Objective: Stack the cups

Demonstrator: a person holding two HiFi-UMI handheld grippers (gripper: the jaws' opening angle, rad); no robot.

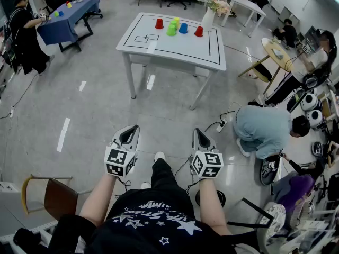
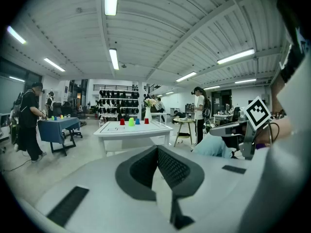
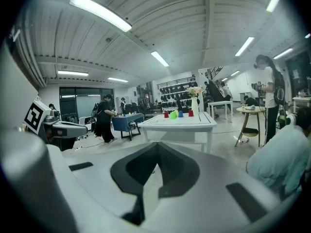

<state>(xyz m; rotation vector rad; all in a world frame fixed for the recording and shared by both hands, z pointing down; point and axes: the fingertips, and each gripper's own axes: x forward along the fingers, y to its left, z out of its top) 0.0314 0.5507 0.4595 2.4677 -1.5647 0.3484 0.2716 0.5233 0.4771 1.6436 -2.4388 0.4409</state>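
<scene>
Red, green and blue plastic cups (image 1: pixel 171 30) stand on the white table (image 1: pixel 175 49) at upper centre, well apart and straight ahead of my left gripper (image 1: pixel 130 133) and right gripper (image 1: pixel 199 136), both closed and empty, neither clearly nearer.

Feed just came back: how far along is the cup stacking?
Nothing looks done: red cups, a blue cup, green cup and yellow cup sit unstacked on the white table. In hand: nothing; left gripper and right gripper are shut, empty, short of it. All stacking remains.

Glossy grey floor (image 1: pixel 95 126) — white table (image 1: pixel 175 49)
</scene>
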